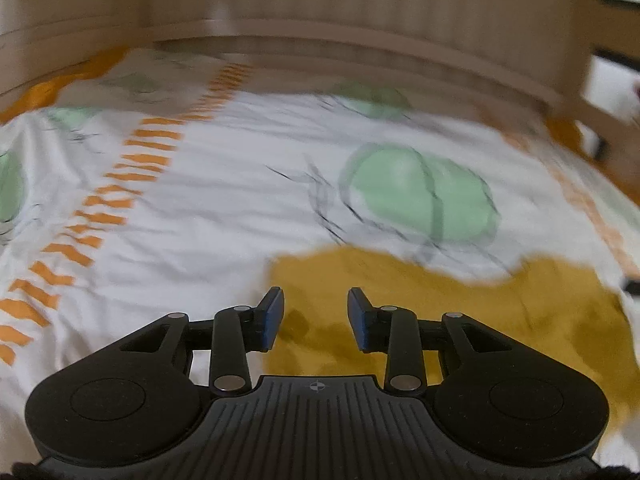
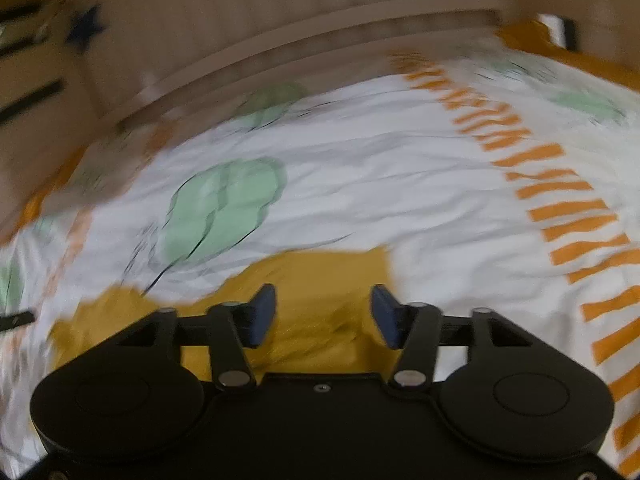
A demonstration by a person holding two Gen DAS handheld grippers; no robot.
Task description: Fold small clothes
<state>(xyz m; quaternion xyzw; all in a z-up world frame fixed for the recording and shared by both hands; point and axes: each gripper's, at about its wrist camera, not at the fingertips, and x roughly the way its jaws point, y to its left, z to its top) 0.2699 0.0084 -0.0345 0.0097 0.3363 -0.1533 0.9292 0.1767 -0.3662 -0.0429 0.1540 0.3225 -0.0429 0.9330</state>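
- Mustard-yellow cloth garment (image 1: 460, 308) lies flat on a white bed sheet printed with green blobs and orange dashes (image 1: 224, 208); a pale wooden bed rail (image 1: 360, 48) runs along the far side.
- Both views blurred; fine creases and the garment's type cannot be read.
- Left gripper (image 1: 316, 314): jaws parted to a moderate gap, blue pads (image 1: 274, 318) clear of the fabric, nothing pinched. It hangs over the garment's near-left part.
- Right gripper (image 2: 324, 316): jaws wider apart, empty, over the near-right part of the same garment (image 2: 320, 276).
- Each gripper sits above its own side of the cloth, tilted down; likely so that 2 corners or edges can be handled together and a fold stays square.
- Judgement: either a fold has been let go or a fresh grasp is being lined up; cannot tell which.
- Risk: soft sheet beneath may get pinched along with the garment.
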